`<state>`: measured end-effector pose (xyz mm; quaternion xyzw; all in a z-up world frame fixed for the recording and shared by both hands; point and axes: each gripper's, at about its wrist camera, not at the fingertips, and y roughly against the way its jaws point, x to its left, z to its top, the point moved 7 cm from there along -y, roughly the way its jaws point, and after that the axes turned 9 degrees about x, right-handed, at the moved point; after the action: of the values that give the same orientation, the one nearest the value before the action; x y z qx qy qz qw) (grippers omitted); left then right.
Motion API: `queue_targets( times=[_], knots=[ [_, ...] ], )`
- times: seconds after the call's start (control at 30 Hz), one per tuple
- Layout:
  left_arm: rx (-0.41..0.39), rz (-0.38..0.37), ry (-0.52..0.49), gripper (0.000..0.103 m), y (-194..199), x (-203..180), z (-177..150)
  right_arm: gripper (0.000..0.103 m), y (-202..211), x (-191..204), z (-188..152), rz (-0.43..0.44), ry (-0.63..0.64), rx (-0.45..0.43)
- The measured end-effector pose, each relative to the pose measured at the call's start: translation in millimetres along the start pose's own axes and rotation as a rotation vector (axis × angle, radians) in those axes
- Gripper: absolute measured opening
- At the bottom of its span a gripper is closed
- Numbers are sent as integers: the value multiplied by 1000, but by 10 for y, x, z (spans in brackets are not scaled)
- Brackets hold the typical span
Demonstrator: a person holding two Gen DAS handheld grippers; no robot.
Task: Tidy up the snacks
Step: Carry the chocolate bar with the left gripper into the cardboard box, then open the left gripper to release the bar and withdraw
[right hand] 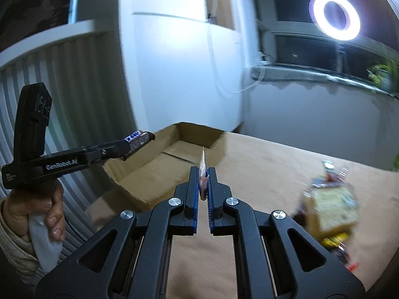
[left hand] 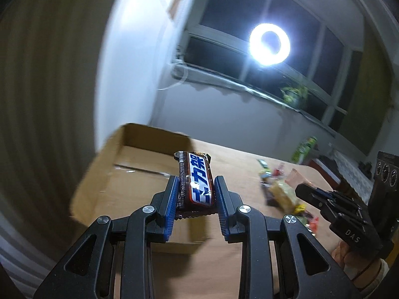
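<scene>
1. Left gripper point(left hand: 197, 194): blue pads clamped on a choc bar point(left hand: 197, 177) w/ brown wrapper and blue-white label. Bar's long axis runs fwd along the fingers, far end sticking out past the tips.
2. Right gripper point(right hand: 204, 182): jaws nearly together, pinching a thin flat snack packet point(right hand: 203, 172) edge-on (white top corner pokes up above the pads; can't read what's in it).
3. Cardboard box point(left hand: 104, 164): open top, sits on the wooden table point(left hand: 237, 164), ahead of both tools. From the left wrist view the bar's tip overlaps the box floor; from the right wrist view the box lies ahead and to the left.
4. Key relation: left gripper is nearer the box and lined up w/ it lengthwise, so I'd judge its bar drops first; the right must cross leftward to clear the near wall.
5. Rest of the snack pile point(right hand: 329, 199) lies on the table to the right, well apart from the box.
</scene>
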<state>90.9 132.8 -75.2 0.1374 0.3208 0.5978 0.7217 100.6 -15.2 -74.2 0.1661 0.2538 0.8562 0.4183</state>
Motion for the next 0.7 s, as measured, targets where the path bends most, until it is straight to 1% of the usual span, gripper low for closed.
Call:
queue_targets(
  times=[0.13,0.23,0.27,0.3,0.33,0.37,0.4,0.43,0.47,0.5,0.63,0.7],
  knots=[
    [0,30,53,27,-10,340,8,6,-353,355,203,63,57,22],
    [17,41,80,27,-108,509,-11,6,-622,592,316,99,87,39],
    [24,45,84,27,-134,533,-23,8,-788,672,333,118,90,68],
    [34,51,87,28,-175,562,-37,17,-908,720,320,135,95,100],
    [49,70,88,28,-232,600,-59,24,-1035,755,295,136,104,135],
    [52,83,92,31,-256,622,-68,34,-1124,743,246,110,107,157],
    [52,96,104,42,-268,655,-85,41,-1141,720,216,92,99,158],
    [51,99,117,49,-253,681,-100,45,-1122,697,184,91,85,152],
    [44,96,129,64,-222,698,-111,53,-1084,672,145,91,70,150],
    [33,93,134,69,-192,704,-115,55,-1033,641,106,80,61,146],
    [14,93,129,70,-85,642,-113,55,-781,556,-49,25,47,130],
    [8,90,126,73,-50,616,-96,55,-701,523,-100,8,32,123]
  ],
)
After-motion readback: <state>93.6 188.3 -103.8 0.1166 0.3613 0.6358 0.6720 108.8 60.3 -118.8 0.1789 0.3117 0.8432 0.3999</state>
